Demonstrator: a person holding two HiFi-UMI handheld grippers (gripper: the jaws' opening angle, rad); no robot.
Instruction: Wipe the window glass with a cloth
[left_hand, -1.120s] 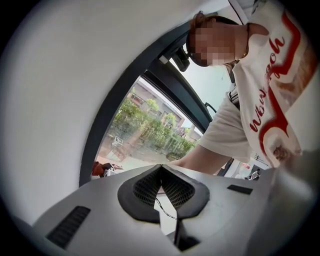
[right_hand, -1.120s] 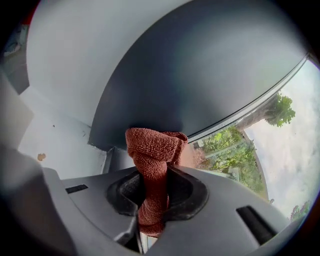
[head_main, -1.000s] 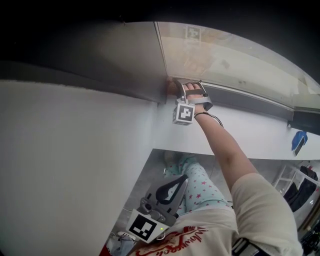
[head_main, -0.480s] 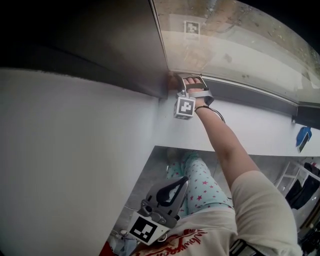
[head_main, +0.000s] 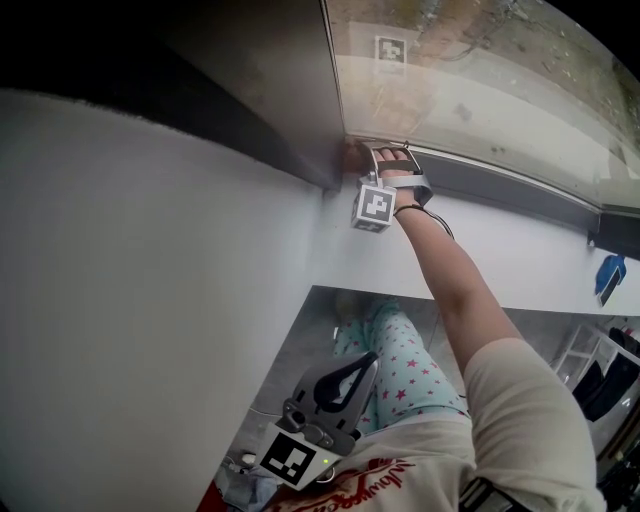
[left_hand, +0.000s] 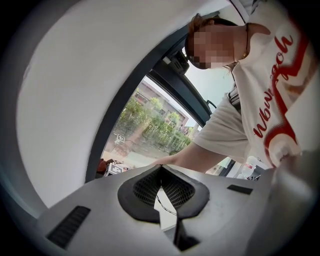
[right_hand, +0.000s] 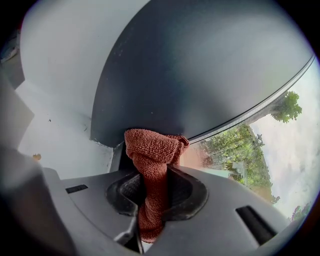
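At the glass (head_main: 480, 90)'s lower-left corner, the right hand-held gripper (right_hand: 152, 187) clamps the cloth (right_hand: 150, 150), apparently mid-wipe and due a rightward sweep, while the left hand-held gripper (head_main: 340, 385) hangs closed and empty.

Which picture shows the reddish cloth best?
The right gripper view: the cloth fills the middle, pinched in the right gripper. The head view shows only a sliver beside the hand; the left gripper view, a far-off reddish speck.

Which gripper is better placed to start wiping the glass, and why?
The right gripper: its jaws clamp the cloth at the window glass corner. The left gripper hangs low, shut and empty.
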